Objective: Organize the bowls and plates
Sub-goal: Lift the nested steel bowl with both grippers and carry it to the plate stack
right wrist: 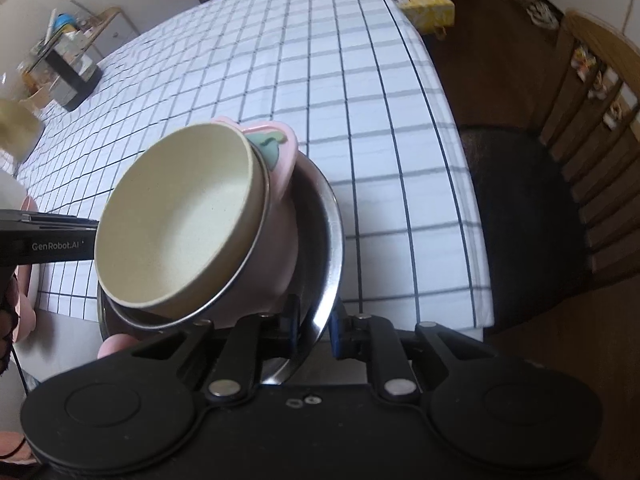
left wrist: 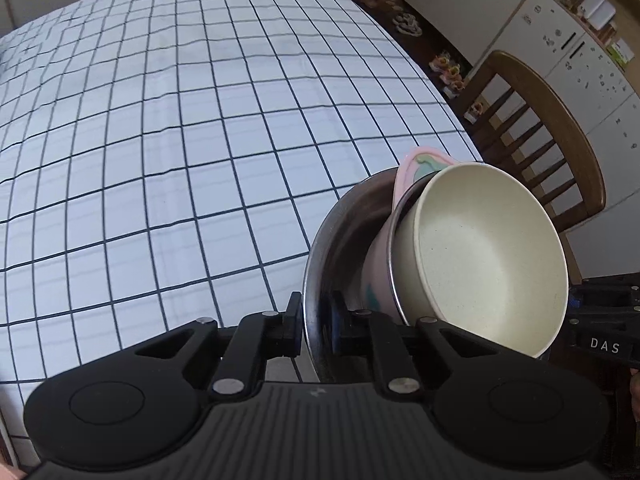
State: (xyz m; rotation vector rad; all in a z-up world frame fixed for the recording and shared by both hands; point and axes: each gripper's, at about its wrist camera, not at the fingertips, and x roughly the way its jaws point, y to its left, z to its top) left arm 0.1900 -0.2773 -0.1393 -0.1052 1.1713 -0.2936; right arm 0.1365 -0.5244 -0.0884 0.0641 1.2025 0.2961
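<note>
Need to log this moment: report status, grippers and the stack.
Left gripper and right gripper shut on steel plate rim. Pink bowl, cream bowl nested on it. Nothing in the way.

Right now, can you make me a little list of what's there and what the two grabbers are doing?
stack: cream bowl nested in a pink bowl with a steel rim, both sitting in a steel plate
stack tilt: leaning, not flat
left gripper: shut on the steel plate's rim
right gripper: shut on the steel plate's opposite rim
table: white cloth with dark grid lines
beside the table: wooden chair
far corner of the table: small rack, contents unclear
</note>
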